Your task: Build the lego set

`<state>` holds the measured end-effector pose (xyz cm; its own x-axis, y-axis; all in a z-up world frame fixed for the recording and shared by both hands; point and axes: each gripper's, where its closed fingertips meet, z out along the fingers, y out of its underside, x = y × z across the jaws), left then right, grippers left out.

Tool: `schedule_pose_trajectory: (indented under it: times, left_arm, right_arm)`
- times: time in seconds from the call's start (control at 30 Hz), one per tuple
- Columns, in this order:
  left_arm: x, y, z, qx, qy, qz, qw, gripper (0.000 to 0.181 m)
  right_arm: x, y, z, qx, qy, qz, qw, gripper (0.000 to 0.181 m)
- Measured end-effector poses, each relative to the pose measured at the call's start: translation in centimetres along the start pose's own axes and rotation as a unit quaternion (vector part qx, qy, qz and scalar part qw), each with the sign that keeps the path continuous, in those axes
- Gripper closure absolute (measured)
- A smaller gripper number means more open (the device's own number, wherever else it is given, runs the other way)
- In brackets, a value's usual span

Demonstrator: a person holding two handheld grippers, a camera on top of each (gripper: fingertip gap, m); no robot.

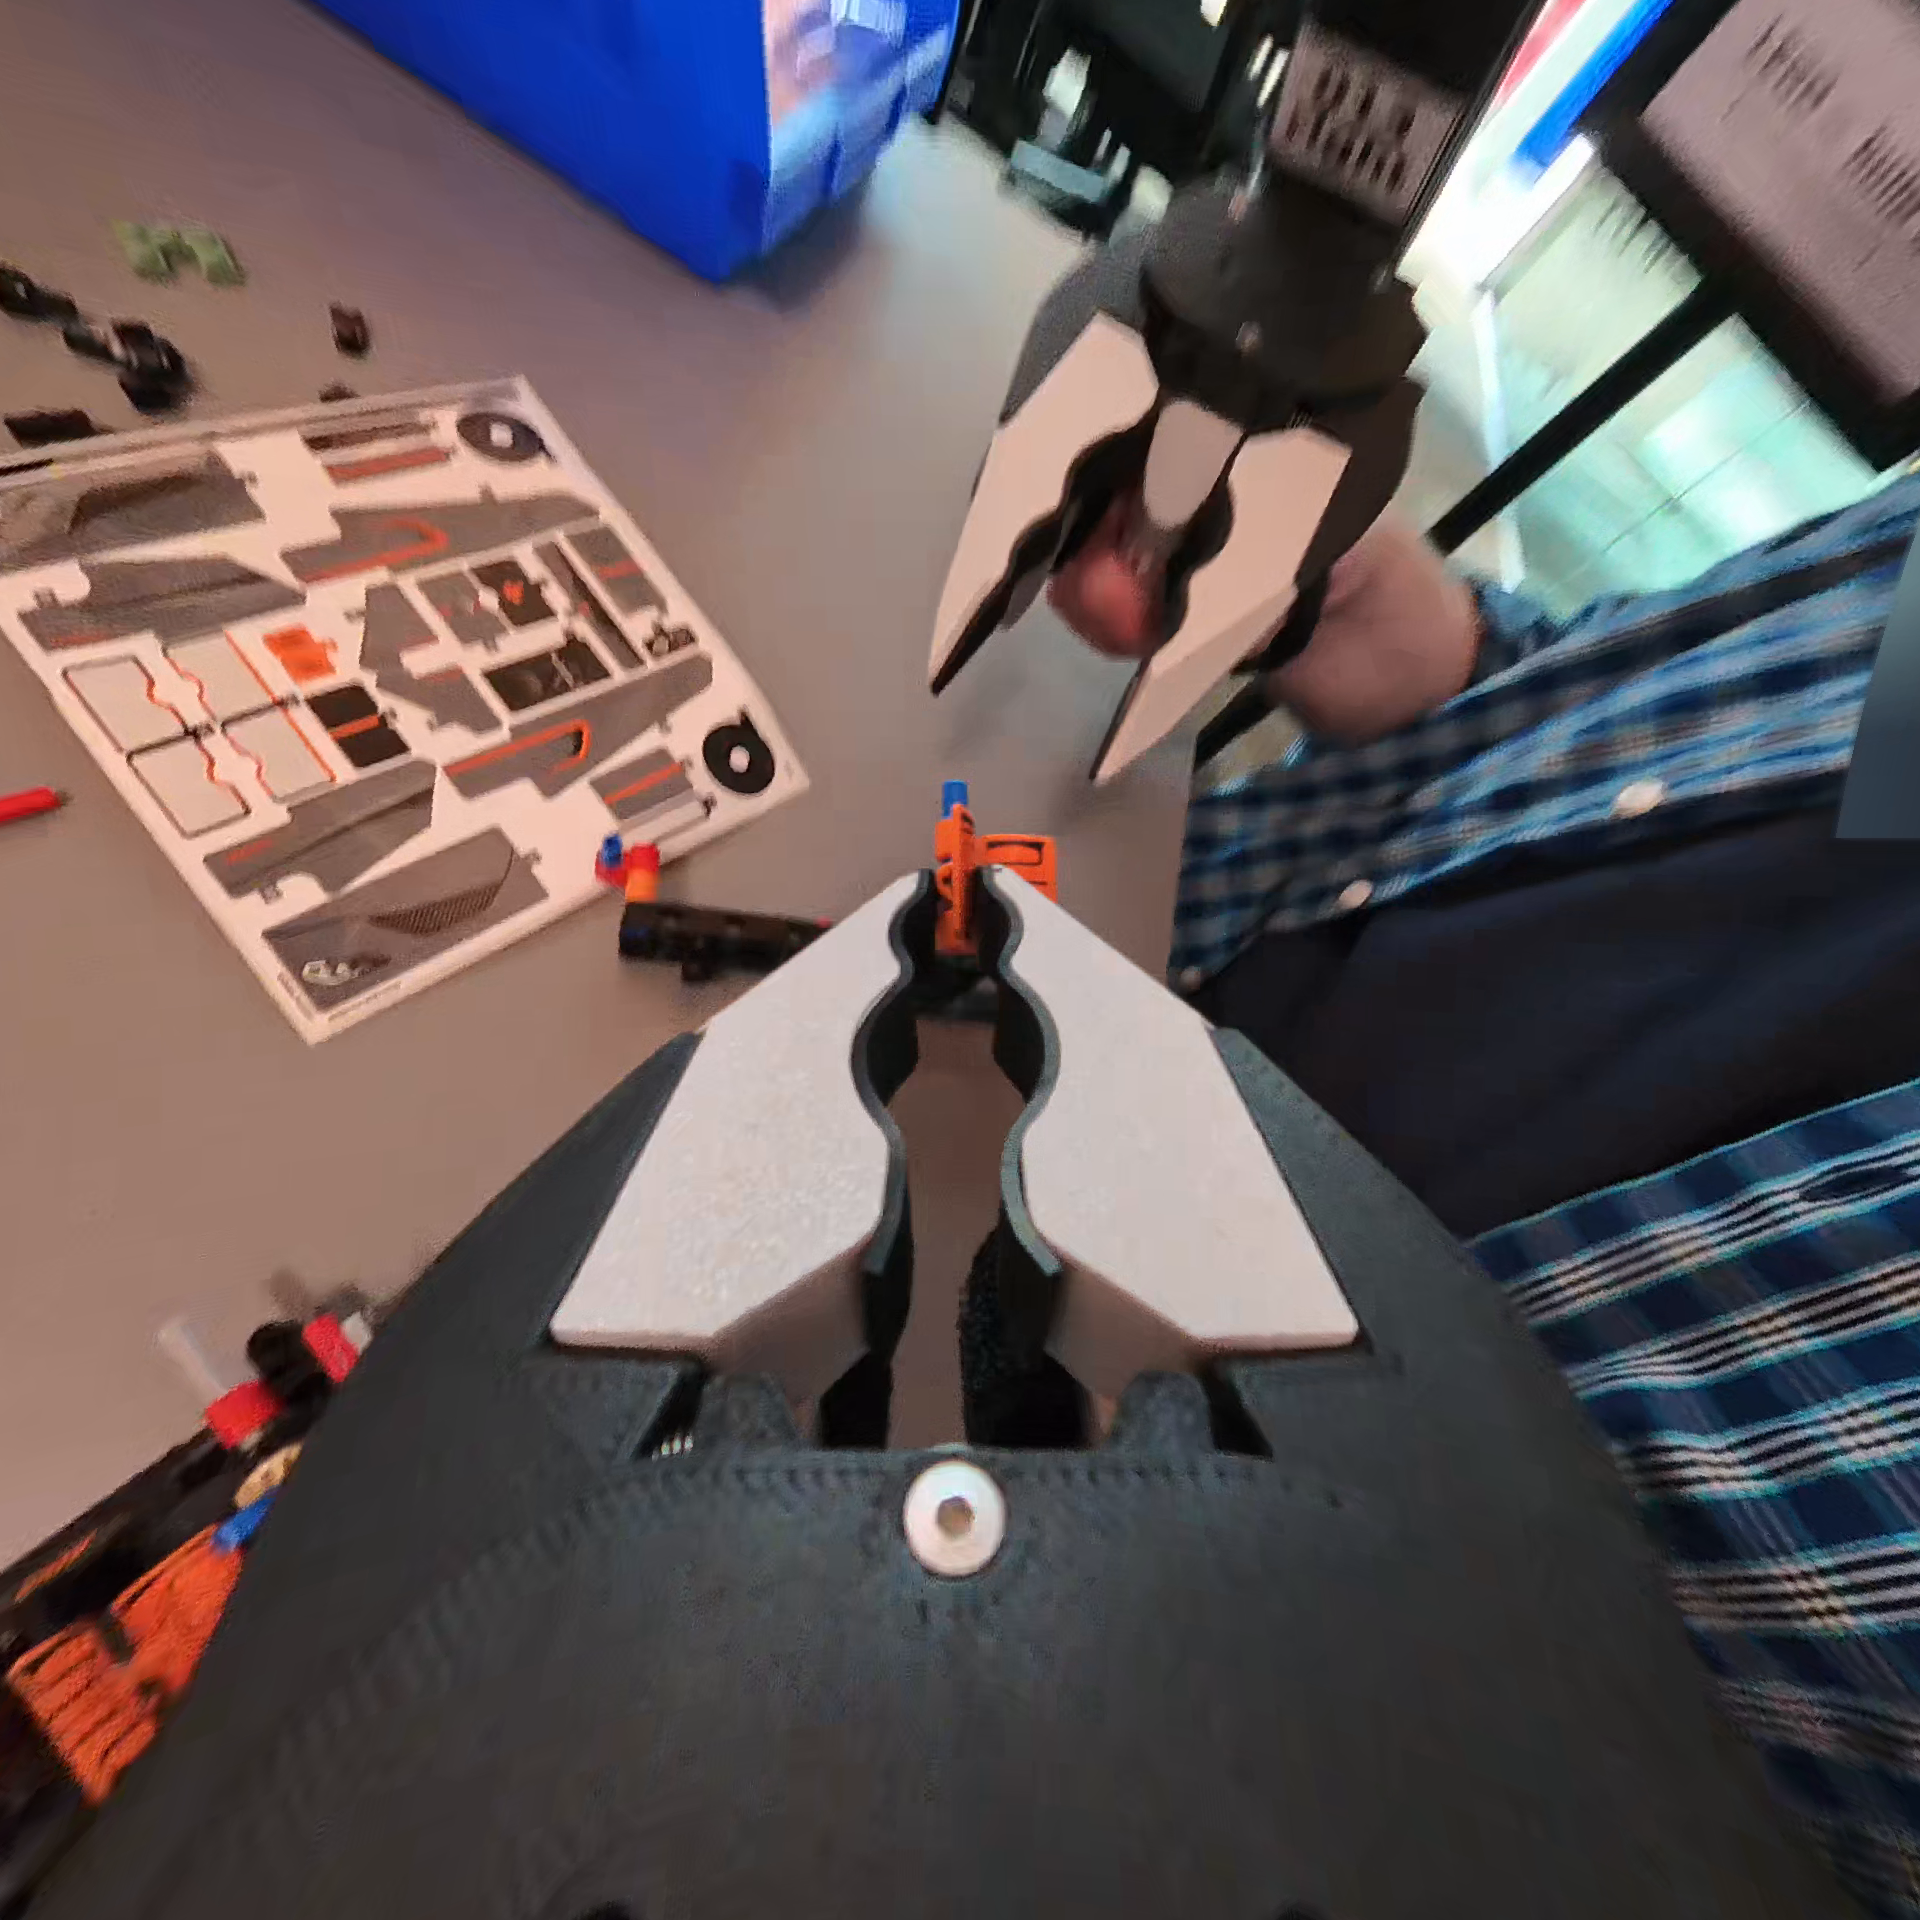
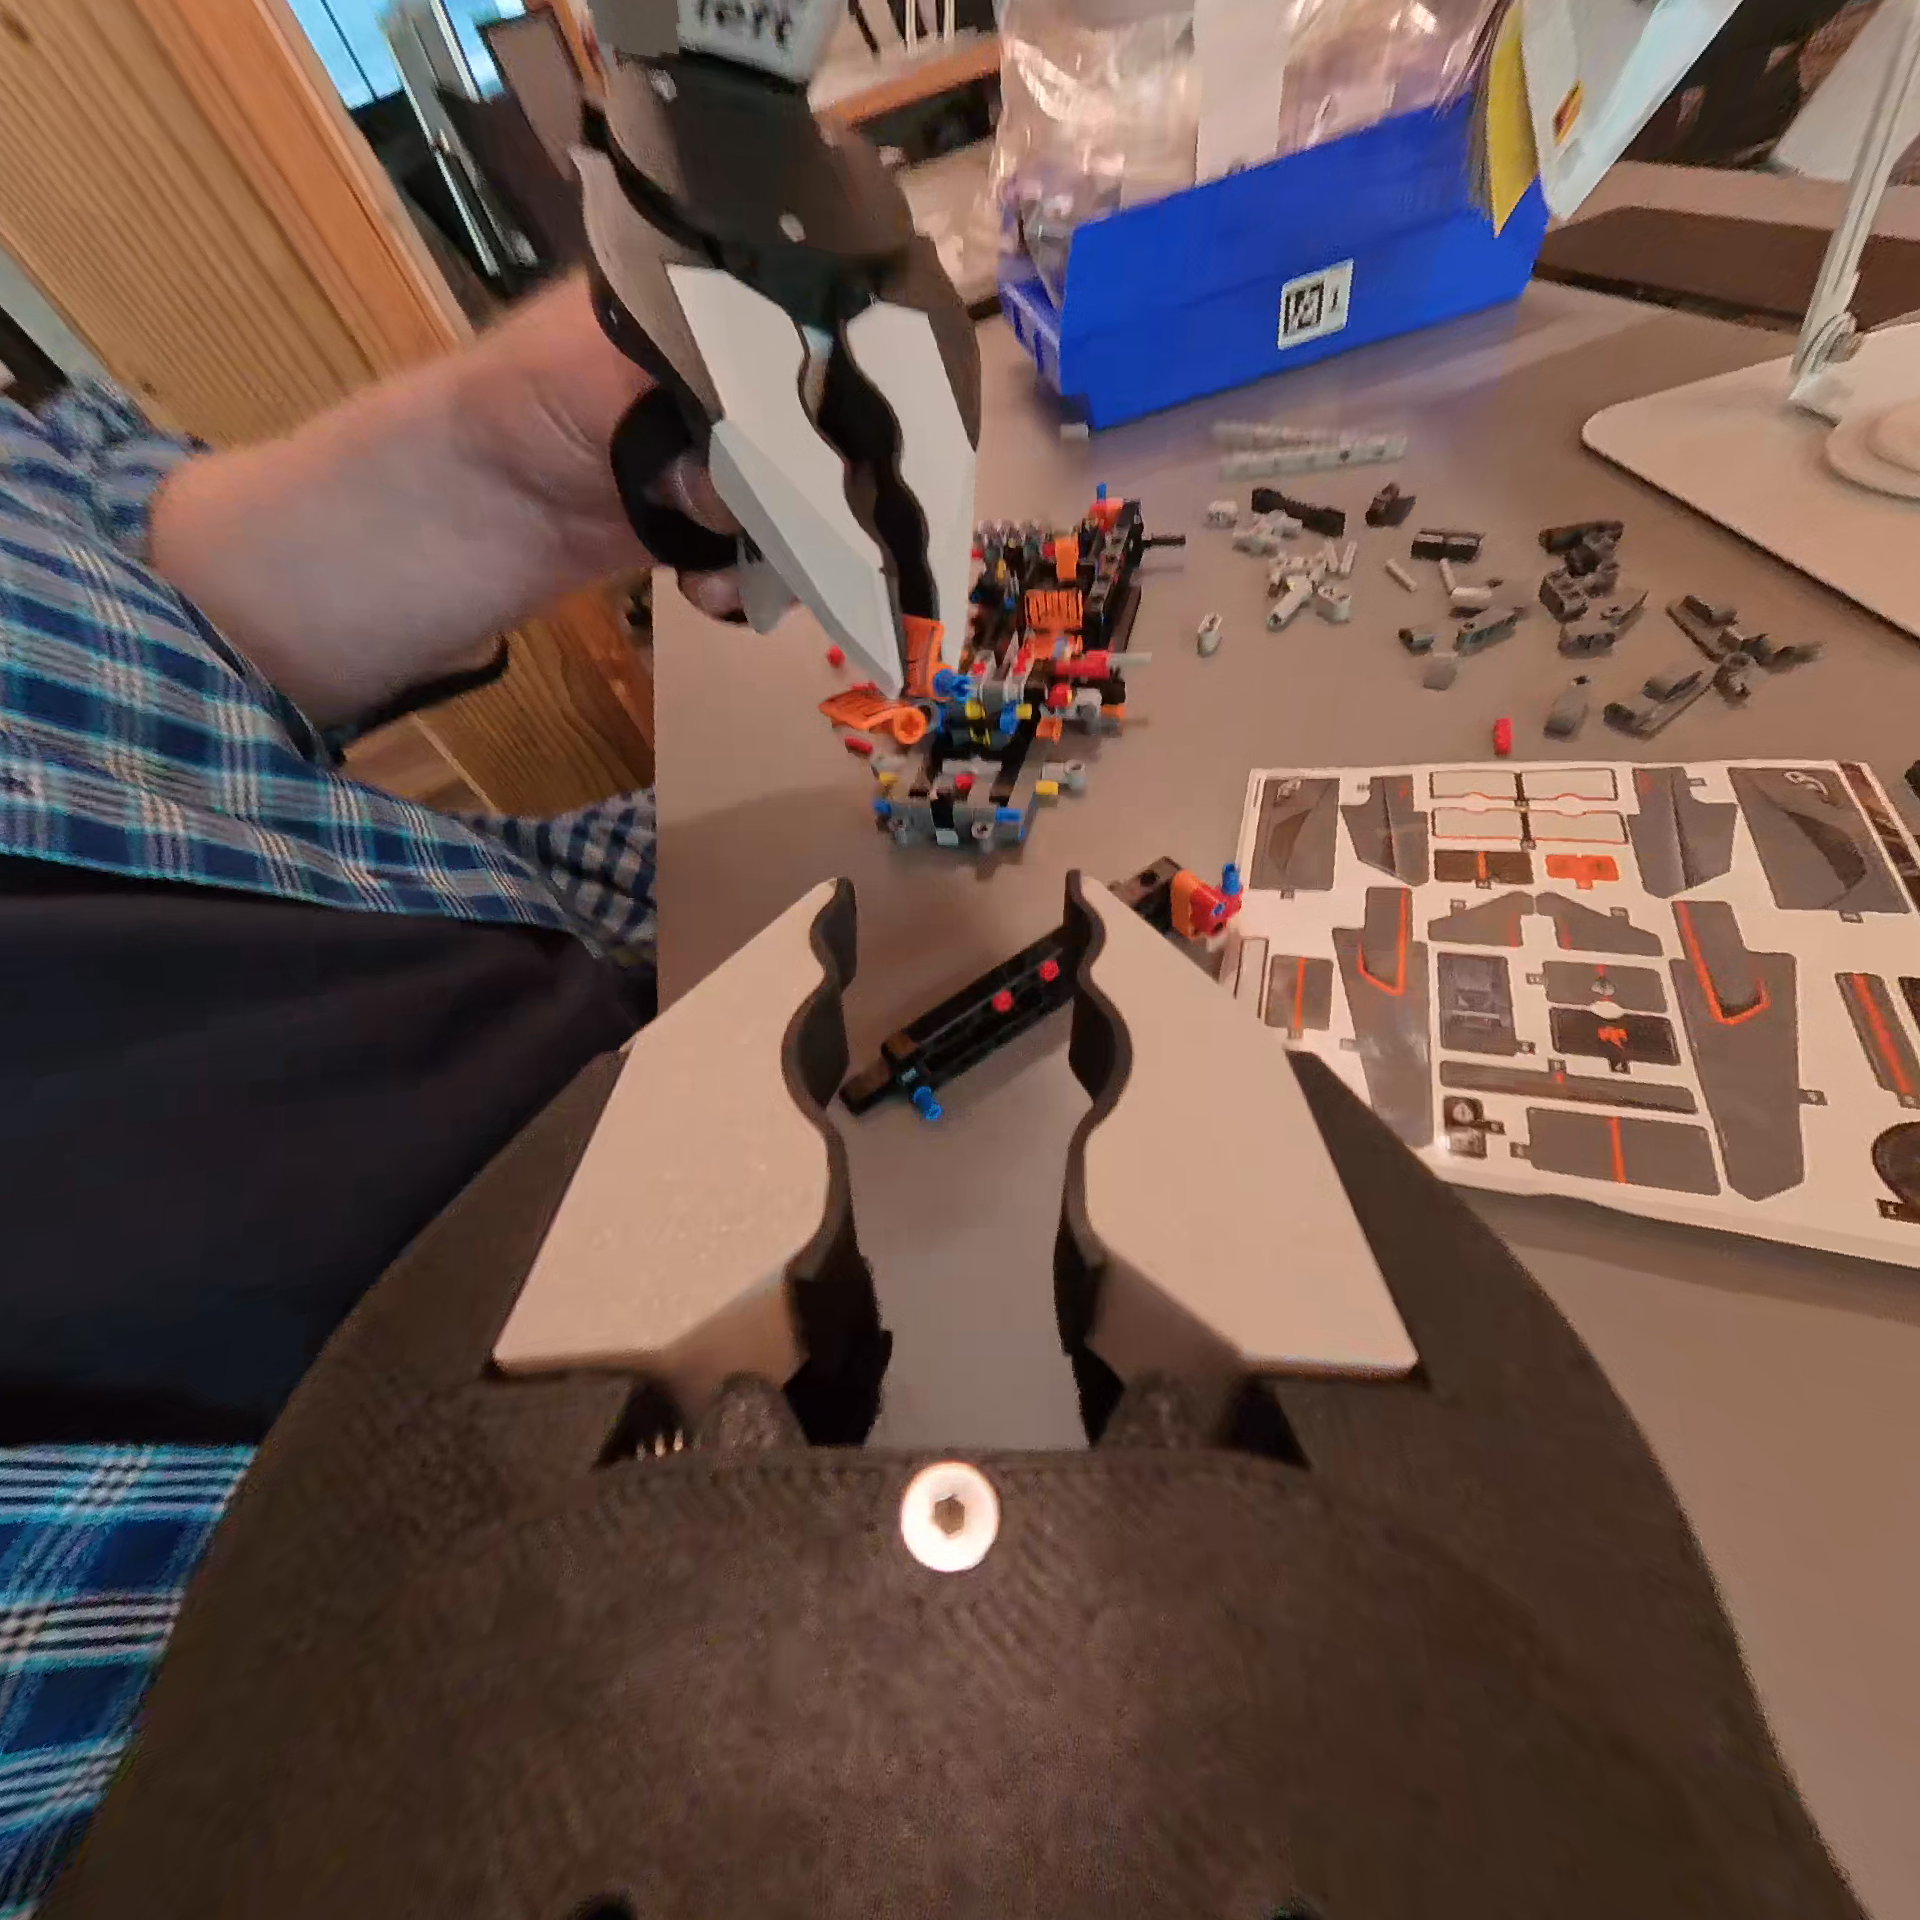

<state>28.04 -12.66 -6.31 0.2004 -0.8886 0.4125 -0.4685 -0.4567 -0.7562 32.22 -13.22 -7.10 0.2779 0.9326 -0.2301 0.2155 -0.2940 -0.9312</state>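
Left gripper (image 1: 958,883) pinches a light, rigid orange piece (image 1: 961,894); right gripper (image 2: 951,904) hangs apart above the black beam (image 2: 977,1013), best gripped across its long sides, near the table's (image 2: 1558,1455) front edge.

Right tongs (image 2: 961,904) gape above a black beam (image 2: 977,1023); left tongs (image 2: 920,665) pinch an orange piece (image 2: 923,646).
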Motion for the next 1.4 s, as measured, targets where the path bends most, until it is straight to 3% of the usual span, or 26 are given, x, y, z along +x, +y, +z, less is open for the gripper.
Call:
schedule_pose_trajectory:
  times: [0.13, 0.27, 0.43, 0.67, 0.87, 1.4]
  left_arm:
    - [-0.1, -2.0, -0.3, 0.072, 0.035, -0.034, 0.996, 0.175]
    - [-0.5, -2.6, -0.4, 0.100, 0.042, -0.048, 0.993, 0.175]
    - [-1.0, -3.1, -0.5, 0.123, 0.024, -0.061, 0.990, 0.175]
    - [-0.9, -4.7, 0.0, 0.182, 0.026, -0.073, 0.980, 0.175]
    - [-1.1, -5.5, 0.4, 0.229, 0.001, -0.058, 0.972, 0.174]
    - [-2.5, -6.3, 0.4, 0.306, 0.010, -0.130, 0.943, 0.171]
  right_arm:
    - [0.1, -1.4, -0.1, 0.041, -0.011, 0.034, 0.999, 0.144]
    - [-0.4, -2.2, 0.4, 0.054, -0.025, 0.034, 0.998, 0.144]
    - [-0.5, -2.7, 1.6, 0.042, 0.011, 0.000, 0.999, 0.143]
    - [-0.2, -4.5, 2.5, 0.100, -0.028, 0.100, 0.990, 0.145]
    - [1.0, -5.0, 1.9, 0.128, -0.035, 0.134, 0.982, 0.162]
    - [3.1, -6.2, 0.4, 0.088, 0.021, 0.055, 0.994, 0.181]
